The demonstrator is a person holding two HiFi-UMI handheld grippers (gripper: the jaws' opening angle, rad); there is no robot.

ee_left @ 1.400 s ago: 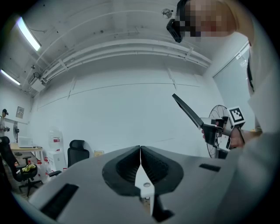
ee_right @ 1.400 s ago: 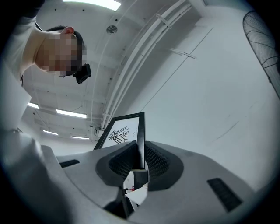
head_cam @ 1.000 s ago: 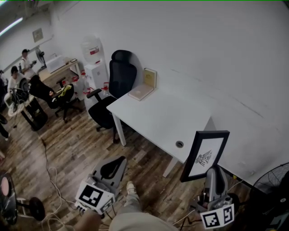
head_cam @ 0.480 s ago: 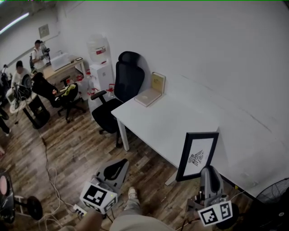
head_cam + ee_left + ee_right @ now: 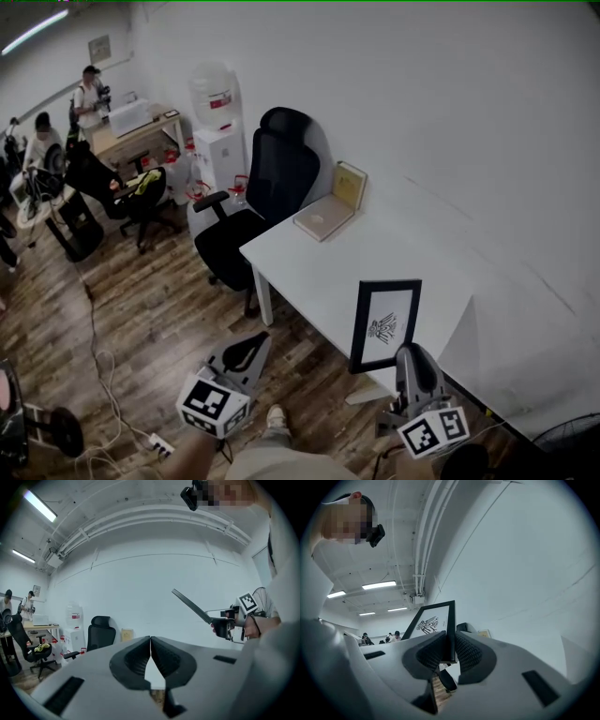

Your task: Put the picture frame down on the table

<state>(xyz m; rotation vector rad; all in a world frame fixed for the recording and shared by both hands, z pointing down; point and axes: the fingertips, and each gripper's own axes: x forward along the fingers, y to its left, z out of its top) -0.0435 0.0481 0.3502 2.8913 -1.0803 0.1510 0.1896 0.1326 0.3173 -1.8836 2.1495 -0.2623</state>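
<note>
A black picture frame point(image 5: 385, 322) with a white print of a dark drawing stands upright in the air over the near edge of the white table point(image 5: 328, 262). My right gripper point(image 5: 405, 360) is shut on the frame's lower right edge. In the right gripper view the frame point(image 5: 433, 625) rises from between the jaws of the right gripper point(image 5: 450, 649). My left gripper point(image 5: 246, 350) hangs over the wooden floor, left of the table, shut and holding nothing. From the left gripper view point(image 5: 150, 654) the frame point(image 5: 191, 606) shows edge-on at right.
A book point(image 5: 319, 223) lies flat and another point(image 5: 350, 185) stands against the wall at the table's far end. A black office chair point(image 5: 251, 217) stands beside the table. A water dispenser point(image 5: 218, 141), a desk and people point(image 5: 89, 97) are far left. Cables point(image 5: 101, 384) cross the floor.
The frame and my right gripper have shifted left, nearer the table's near edge, over the tabletop. The table now looks closer as the view has advanced. The left gripper stays shut.
</note>
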